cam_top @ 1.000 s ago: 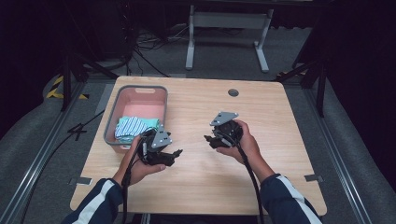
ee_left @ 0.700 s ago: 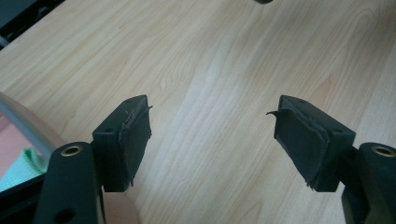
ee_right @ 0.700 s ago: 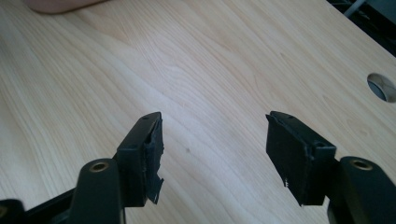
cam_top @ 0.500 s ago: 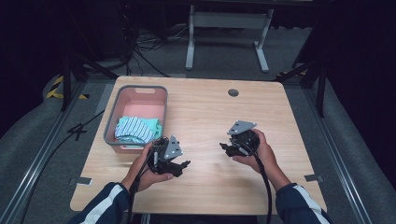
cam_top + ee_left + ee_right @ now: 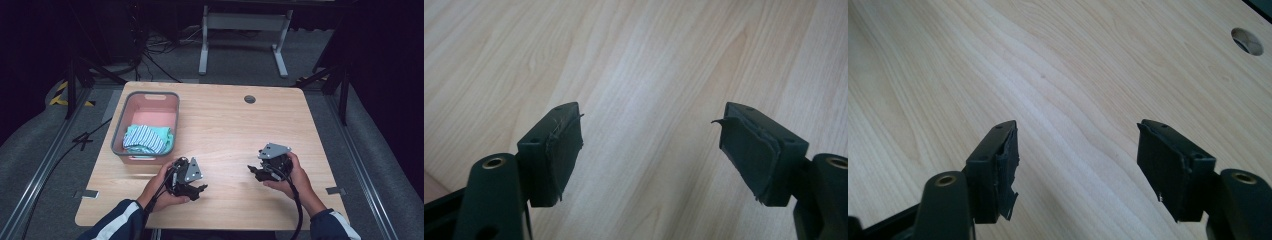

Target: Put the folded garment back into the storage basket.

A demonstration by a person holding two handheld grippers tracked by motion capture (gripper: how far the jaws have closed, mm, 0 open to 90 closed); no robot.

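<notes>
On the wooden surface (image 5: 225, 130), a pink bin (image 5: 145, 105) holding a striped cloth (image 5: 147, 138) is seen near the left edge. Nearer the person, the left gripper (image 5: 199, 190) and right gripper (image 5: 254, 172) are held well apart, their fingers (image 5: 559, 150) spread with nothing between; the right gripper's have just been opening.

Both grippers (image 5: 200, 190) (image 5: 254, 171) lower, apparently nearer the person, right jaws just wider.

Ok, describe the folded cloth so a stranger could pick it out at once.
Start at the wooden table and find the grey-rimmed pink bin near its left edge. The striped cloth lies folded inside, at the end nearest the person. It is the bin's sole content, striped teal and white.
</notes>
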